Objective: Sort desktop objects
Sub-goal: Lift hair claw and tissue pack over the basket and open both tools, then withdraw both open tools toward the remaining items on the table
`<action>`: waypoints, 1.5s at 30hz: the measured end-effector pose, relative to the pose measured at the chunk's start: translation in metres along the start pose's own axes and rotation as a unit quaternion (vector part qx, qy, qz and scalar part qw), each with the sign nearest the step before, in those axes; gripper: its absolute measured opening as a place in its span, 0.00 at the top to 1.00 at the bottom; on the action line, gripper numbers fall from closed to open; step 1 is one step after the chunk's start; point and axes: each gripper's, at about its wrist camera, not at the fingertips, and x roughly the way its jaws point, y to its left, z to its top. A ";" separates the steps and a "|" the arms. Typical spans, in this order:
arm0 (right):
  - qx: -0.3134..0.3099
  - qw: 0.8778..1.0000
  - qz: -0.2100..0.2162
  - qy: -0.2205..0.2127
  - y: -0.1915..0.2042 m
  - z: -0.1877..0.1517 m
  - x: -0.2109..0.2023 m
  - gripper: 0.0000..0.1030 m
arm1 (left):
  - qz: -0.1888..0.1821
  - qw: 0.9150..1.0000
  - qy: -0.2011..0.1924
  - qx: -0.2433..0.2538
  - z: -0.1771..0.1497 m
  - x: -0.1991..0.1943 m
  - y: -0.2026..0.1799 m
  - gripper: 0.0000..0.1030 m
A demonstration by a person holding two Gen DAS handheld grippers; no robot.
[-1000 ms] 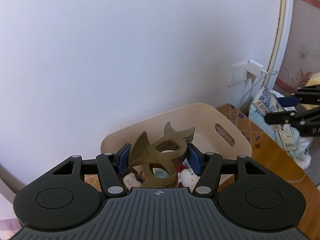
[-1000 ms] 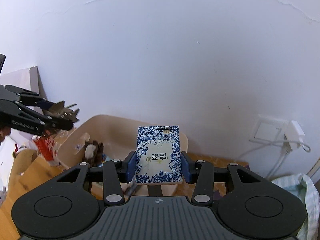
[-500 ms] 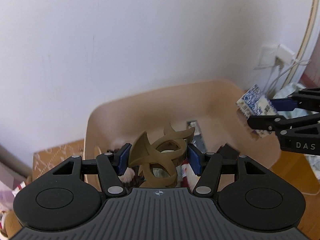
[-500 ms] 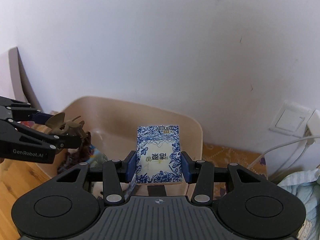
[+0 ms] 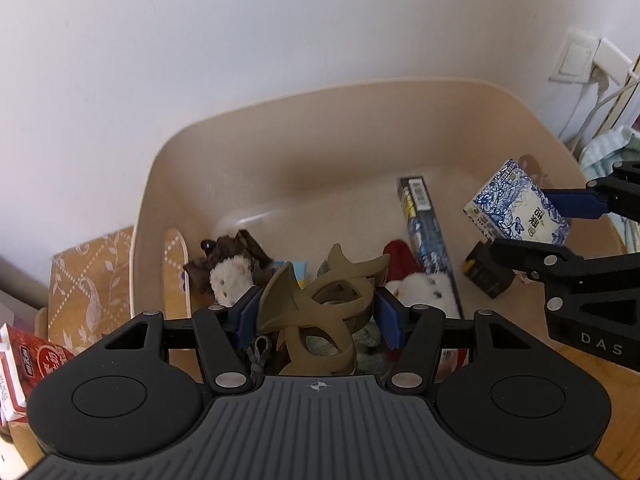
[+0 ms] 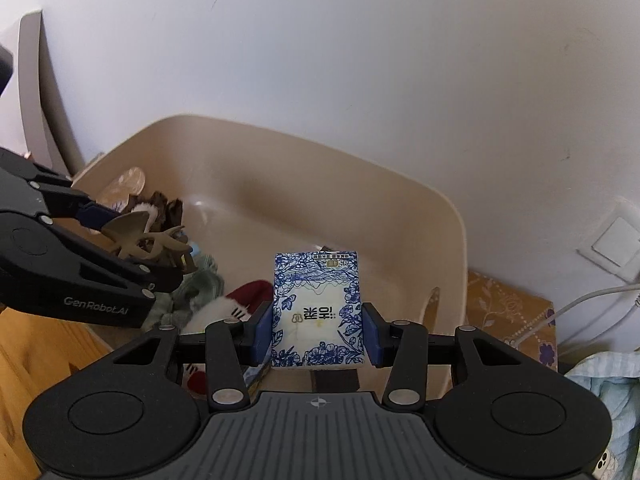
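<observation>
Soft, even daylight — sharp centre, fisheye bending and dark corners at edges.

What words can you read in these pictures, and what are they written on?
"GenRobot.AI": on the left claw's arm, right wrist view.
"DAS": on the right claw's arm, left wrist view; the rest is cut off.
Tissue pack: large characters printed upside down, small print too tiny to read.
Long box in the bin: barcode, digits too small.
Red packet: white characters, too blurred.

A wooden tabletop (image 6: 28, 364) is seen carrying a beige bin (image 5: 248, 148), set on a patterned mat (image 6: 508, 308).
</observation>
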 end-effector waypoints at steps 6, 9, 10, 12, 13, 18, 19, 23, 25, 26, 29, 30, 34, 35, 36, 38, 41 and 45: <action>-0.011 1.000 -0.002 0.006 0.000 -0.004 0.006 0.45 | -0.013 1.000 0.003 -0.012 -0.005 -0.001 0.004 0.39; -0.004 1.000 -0.007 -0.002 -0.001 -0.004 0.004 0.25 | -0.018 1.000 -0.020 -0.008 -0.006 -0.012 0.004 0.25; -0.001 1.000 -0.005 -0.008 -0.002 -0.004 0.002 0.23 | -0.017 0.999 -0.030 -0.008 -0.006 -0.018 0.003 0.23; 0.000 1.000 -0.006 -0.012 -0.002 -0.004 -0.002 0.23 | -0.018 0.999 -0.044 -0.015 -0.004 -0.026 0.007 0.22; -0.001 1.000 -0.009 -0.013 -0.002 -0.004 -0.004 0.22 | -0.019 0.999 -0.046 -0.020 -0.002 -0.028 0.007 0.21; 0.003 0.999 -0.011 -0.030 -0.005 -0.007 -0.025 0.14 | -0.017 0.998 -0.048 -0.034 0.001 -0.038 0.011 0.21; 0.008 0.999 -0.007 -0.034 -0.005 -0.008 -0.029 0.14 | -0.016 0.998 -0.050 -0.035 0.000 -0.041 0.012 0.21; 0.021 0.999 -0.003 -0.048 -0.006 -0.015 -0.048 0.09 | -0.012 0.998 -0.061 -0.028 -0.007 -0.055 0.015 0.21; 0.029 0.998 0.000 -0.054 -0.005 -0.019 -0.056 0.07 | -0.014 0.997 -0.066 -0.025 -0.013 -0.062 0.018 0.21; 0.034 0.998 0.002 -0.057 -0.005 -0.022 -0.061 0.05 | -0.015 0.997 -0.067 -0.025 -0.016 -0.066 0.019 0.21; 0.035 0.997 0.002 -0.066 0.000 -0.035 -0.072 0.02 | -0.019 0.997 -0.073 -0.021 -0.028 -0.077 0.022 0.21; 0.031 0.997 0.000 -0.065 0.003 -0.041 -0.075 0.02 | -0.020 0.997 -0.073 -0.021 -0.032 -0.079 0.023 0.21; 0.027 0.998 0.008 -0.049 0.016 -0.064 -0.075 0.01 | -0.023 0.997 -0.067 -0.015 -0.049 -0.088 0.025 0.21; 0.030 0.999 0.011 -0.043 0.019 -0.070 -0.074 0.00 | -0.024 0.997 -0.066 -0.014 -0.054 -0.089 0.025 0.21; 0.034 0.999 0.015 -0.037 0.022 -0.075 -0.072 0.00 | -0.024 0.998 -0.064 -0.015 -0.059 -0.090 0.025 0.21; 0.043 0.999 0.020 -0.023 0.029 -0.085 -0.068 0.00 | -0.024 0.998 -0.058 -0.016 -0.069 -0.091 0.025 0.21; 0.060 0.998 0.032 -0.006 0.041 -0.099 -0.063 0.00 | -0.021 0.999 -0.047 -0.017 -0.085 -0.090 0.025 0.21; 0.088 0.994 0.056 0.020 0.056 -0.115 -0.060 0.00 | -0.020 0.999 -0.028 -0.021 -0.106 -0.082 0.028 0.21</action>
